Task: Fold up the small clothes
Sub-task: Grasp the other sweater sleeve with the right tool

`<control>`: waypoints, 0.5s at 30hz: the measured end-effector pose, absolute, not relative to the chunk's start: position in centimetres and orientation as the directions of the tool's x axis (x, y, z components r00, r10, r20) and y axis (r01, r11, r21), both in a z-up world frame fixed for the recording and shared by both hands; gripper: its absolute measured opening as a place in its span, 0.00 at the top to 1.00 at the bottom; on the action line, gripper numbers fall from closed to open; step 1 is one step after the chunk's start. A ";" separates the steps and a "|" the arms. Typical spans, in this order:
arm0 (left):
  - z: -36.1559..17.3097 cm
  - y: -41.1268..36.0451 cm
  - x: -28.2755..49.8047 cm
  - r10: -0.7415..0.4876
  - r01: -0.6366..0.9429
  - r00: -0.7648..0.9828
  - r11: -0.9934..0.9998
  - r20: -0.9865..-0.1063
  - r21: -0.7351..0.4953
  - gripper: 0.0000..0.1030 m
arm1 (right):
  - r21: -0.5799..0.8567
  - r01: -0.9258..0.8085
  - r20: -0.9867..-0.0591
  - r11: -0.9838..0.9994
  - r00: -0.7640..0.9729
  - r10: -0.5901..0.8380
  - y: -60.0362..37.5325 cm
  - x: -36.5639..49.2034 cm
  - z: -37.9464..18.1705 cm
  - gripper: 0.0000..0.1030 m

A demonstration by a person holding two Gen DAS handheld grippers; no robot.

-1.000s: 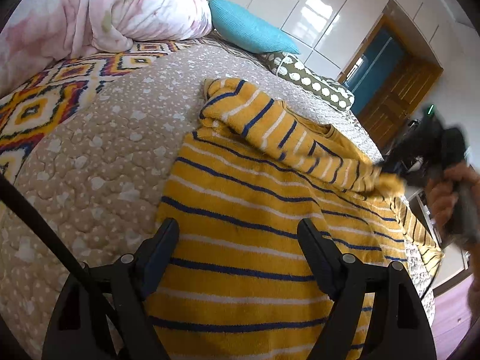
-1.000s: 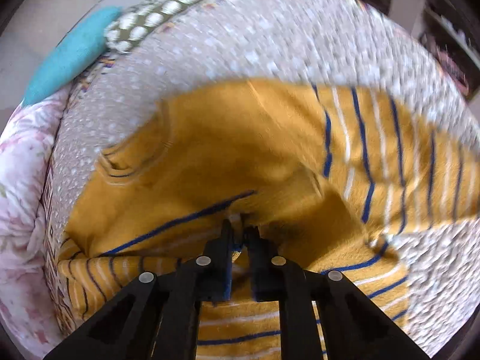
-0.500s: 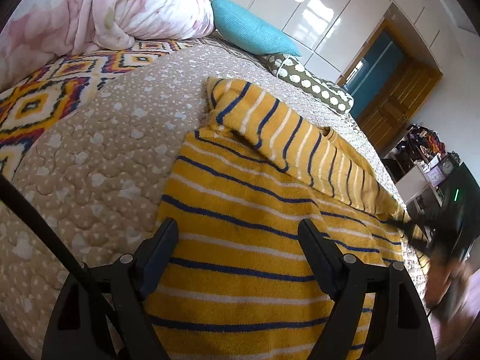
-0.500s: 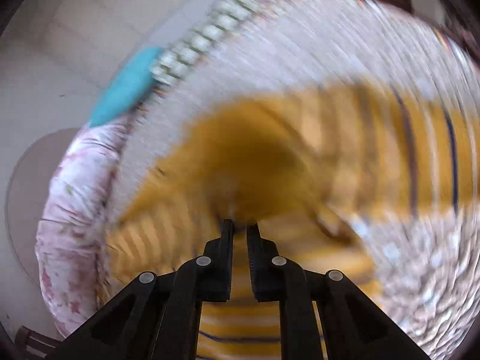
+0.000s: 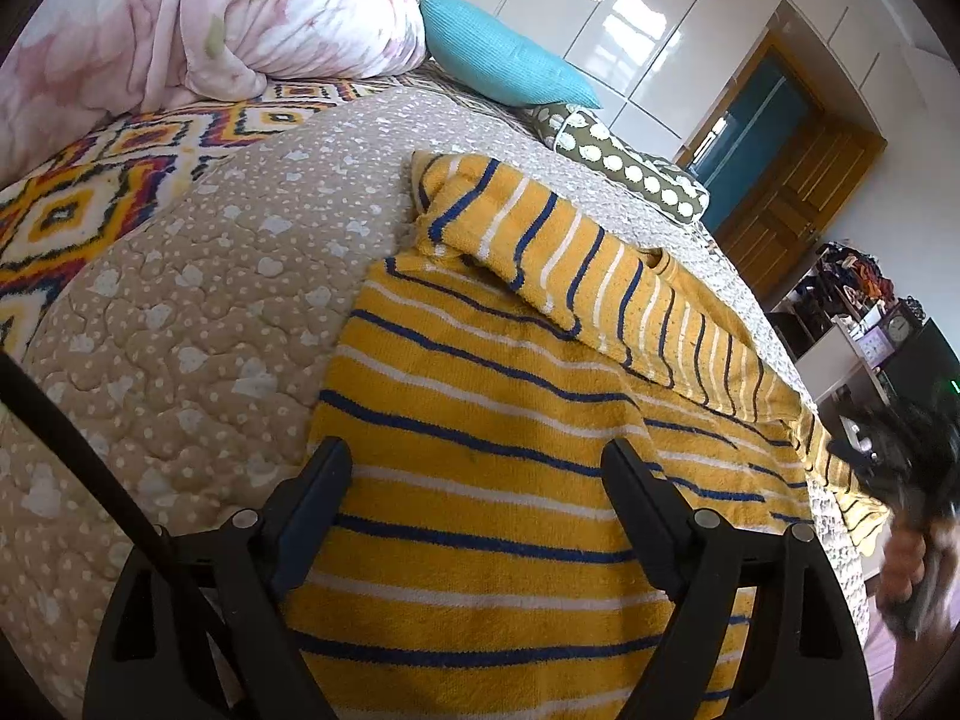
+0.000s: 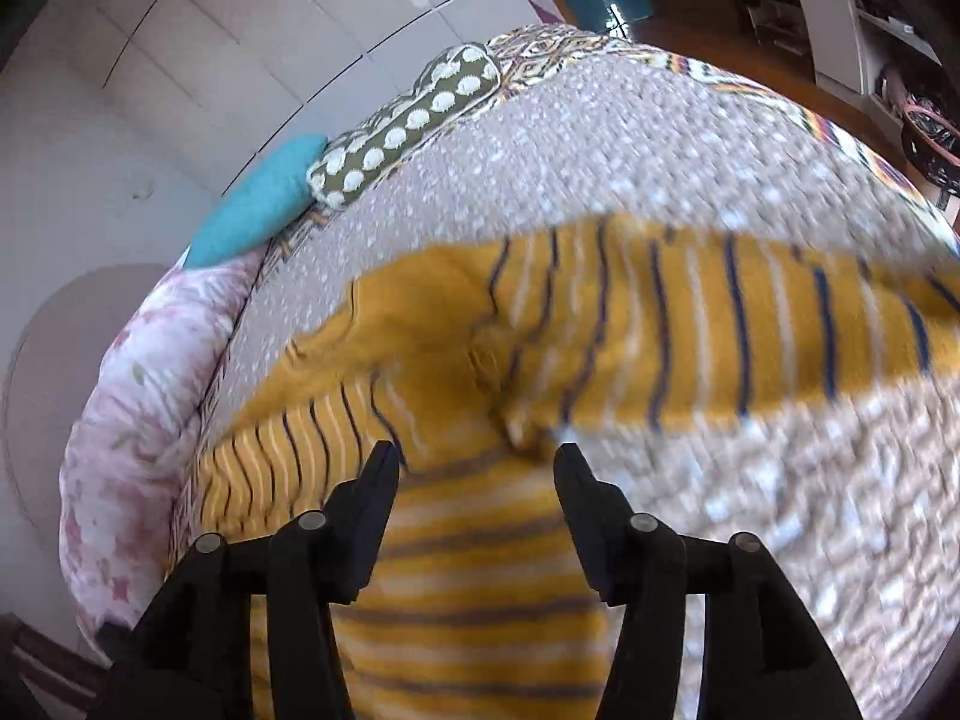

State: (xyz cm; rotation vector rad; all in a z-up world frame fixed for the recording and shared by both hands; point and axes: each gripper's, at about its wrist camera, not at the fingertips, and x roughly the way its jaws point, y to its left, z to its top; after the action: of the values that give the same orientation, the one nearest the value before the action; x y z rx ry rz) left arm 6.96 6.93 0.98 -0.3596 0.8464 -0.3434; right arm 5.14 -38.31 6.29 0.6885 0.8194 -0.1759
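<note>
The yellow striped sweater (image 5: 492, 420) is lying flat on the quilted bed cover (image 5: 198, 312), its body spread toward the near edge and one sleeve (image 5: 576, 264) folded back across the chest so that the garment is narrowing into a tidy rectangle; the other sleeve (image 6: 750, 324) is stretching out sideways over the cover in the right wrist view, not yet folded in. The left hand-held gripper (image 5: 474, 504) is hovering just above the sweater's lower body with its jaws spread wide and nothing between them; it is probably waiting there so that it can pin or lift the hem once the sleeves are dealt with. The right hand-held gripper (image 6: 477, 468) has just been opening its jaws; they are standing apart over the sweater near the shoulder, with fabric beneath them but nothing pressed between the pads, so the cloth is released and lying on its own. From the left wrist view the right one is showing only as a dark blur at the bed's far side, held in the person's hand (image 5: 906, 558). A teal cushion (image 5: 504, 60), a spotted bolster (image 5: 624, 168) and a pink floral duvet (image 5: 198, 18) are sitting at the head of the bed, well apart from the sweater, leaving the folding area free.
</note>
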 end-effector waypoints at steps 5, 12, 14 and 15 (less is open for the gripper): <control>0.8 7.2 7.0 -0.458 0.159 0.612 0.870 -0.645 -0.467 0.15 | 0.461 0.459 -0.803 0.759 0.580 0.137 -38.3 10.7 3.6 0.57; 0.8 7.1 7.0 -0.450 0.156 0.609 0.875 -0.653 -0.458 0.15 | 0.591 0.127 -0.569 0.797 0.766 0.300 -35.3 9.6 13.2 0.91; 0.9 6.8 7.1 -0.440 0.156 0.607 0.883 -0.662 -0.443 0.14 | 0.600 0.108 -0.536 0.793 0.789 0.299 -35.2 7.7 13.3 0.91; 0.9 6.7 7.1 -0.434 0.157 0.606 0.887 -0.666 -0.435 0.14 | 0.561 0.156 -0.592 0.813 0.762 0.263 -35.2 7.5 11.7 0.91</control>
State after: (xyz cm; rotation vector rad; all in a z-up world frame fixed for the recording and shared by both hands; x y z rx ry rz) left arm 7.08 6.70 0.88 -0.3513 0.8556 -0.3502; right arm 7.46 -35.15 11.68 0.6327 0.7140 0.0628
